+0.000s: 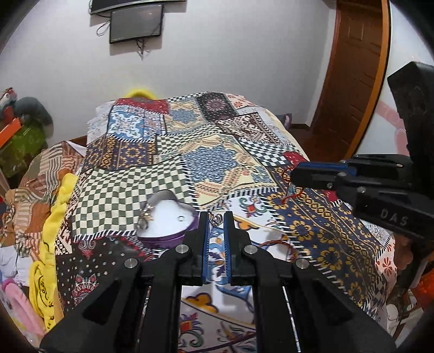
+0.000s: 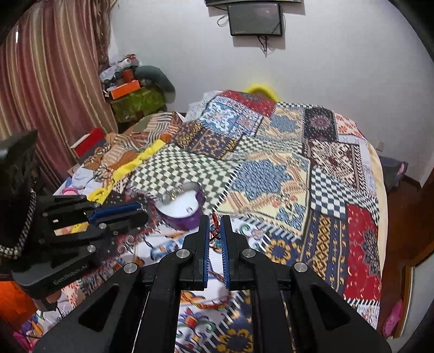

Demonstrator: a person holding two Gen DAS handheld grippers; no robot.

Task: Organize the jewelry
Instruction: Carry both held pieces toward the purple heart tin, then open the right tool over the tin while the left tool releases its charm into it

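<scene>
A purple heart-shaped jewelry box with a white inside lies open on the patterned bedspread; small silver pieces sit on its left rim. My left gripper is shut on a silver chain with a crown pendant, just right of the box. My right gripper is shut on a red cord bracelet, right of the box. The right gripper also shows in the left wrist view, the red cord hanging from it. Another red cord lies on the bedspread.
Yellow cloth and striped fabric lie along the bed's left side. A green box with clutter stands by the curtain. A wooden door is at the right. A screen hangs on the wall.
</scene>
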